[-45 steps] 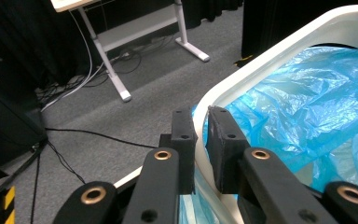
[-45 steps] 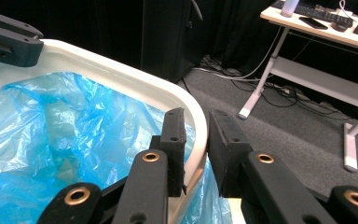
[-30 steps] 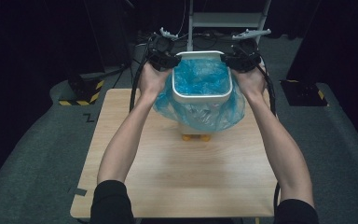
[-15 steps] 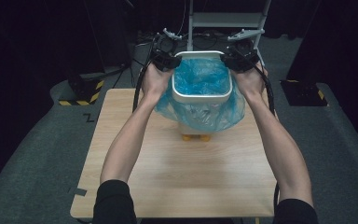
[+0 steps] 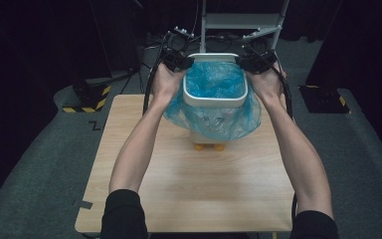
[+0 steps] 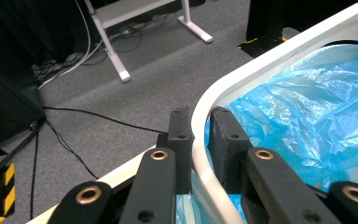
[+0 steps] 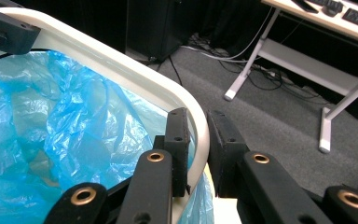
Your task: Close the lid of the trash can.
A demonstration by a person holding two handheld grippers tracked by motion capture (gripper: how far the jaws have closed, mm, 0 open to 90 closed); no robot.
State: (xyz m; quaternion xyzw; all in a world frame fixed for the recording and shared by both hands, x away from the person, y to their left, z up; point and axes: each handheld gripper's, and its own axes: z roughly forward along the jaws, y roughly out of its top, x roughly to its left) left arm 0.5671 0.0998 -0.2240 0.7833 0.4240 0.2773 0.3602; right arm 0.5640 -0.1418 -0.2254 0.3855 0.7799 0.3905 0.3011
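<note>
Both grippers are on the rim (image 5: 214, 102) of the white bin (image 5: 202, 137), 1 per side. The bin stands at the far middle of the table (image 5: 189, 199), lined with a blue bag (image 5: 214, 82) whose edge hangs over the outside.

Left gripper (image 6: 200, 121): jaws have just been closing; now 1 jaw sits outside the rim and 1 inside, pinching the rim at its far left corner, probably with bag film caught too. Right gripper (image 7: 198, 122): jaws eased in slightly over the last second, same straddle on the far right corner, pressed on the rim.

From the high view the bin and bag look unmoved against a second ago; the hands barely shifted. So the grab looks complete on both sides. Next step is likely to lift the rim off or press it down on the bag; hard to tell which from here.
</note>
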